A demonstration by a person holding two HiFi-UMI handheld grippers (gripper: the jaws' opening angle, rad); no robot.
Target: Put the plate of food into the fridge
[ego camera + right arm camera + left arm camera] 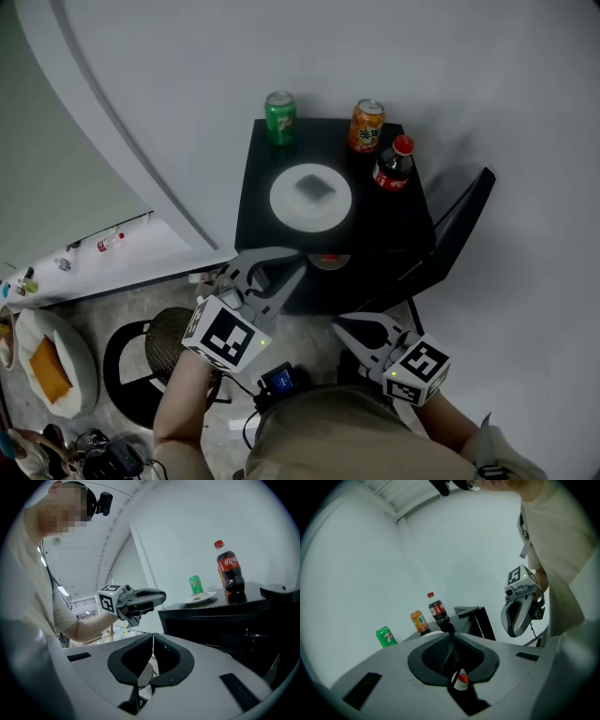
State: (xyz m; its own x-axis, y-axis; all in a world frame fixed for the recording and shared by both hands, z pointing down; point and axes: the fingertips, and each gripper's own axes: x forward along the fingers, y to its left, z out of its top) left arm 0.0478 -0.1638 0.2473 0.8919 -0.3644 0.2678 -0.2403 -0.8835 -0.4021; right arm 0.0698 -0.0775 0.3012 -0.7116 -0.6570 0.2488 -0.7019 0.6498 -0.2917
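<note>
A white plate (310,197) with a grey piece of food (317,186) sits on top of a small black fridge (265,178). The fridge door (459,225) stands open to the right. My left gripper (286,267) hovers in front of the fridge's left front edge, shut and empty. My right gripper (345,325) is lower, in front of the open fridge, also shut with nothing in it. In the right gripper view the plate (200,598) shows on the fridge top, beyond my closed jaws (153,634). In the left gripper view the shut jaws (451,632) hide most of the plate.
A green can (280,116), an orange can (367,125) and a cola bottle (394,164) stand behind the plate on the fridge top. A round stool (173,342) is below my left arm. Another plate with orange food (52,366) lies at the far left.
</note>
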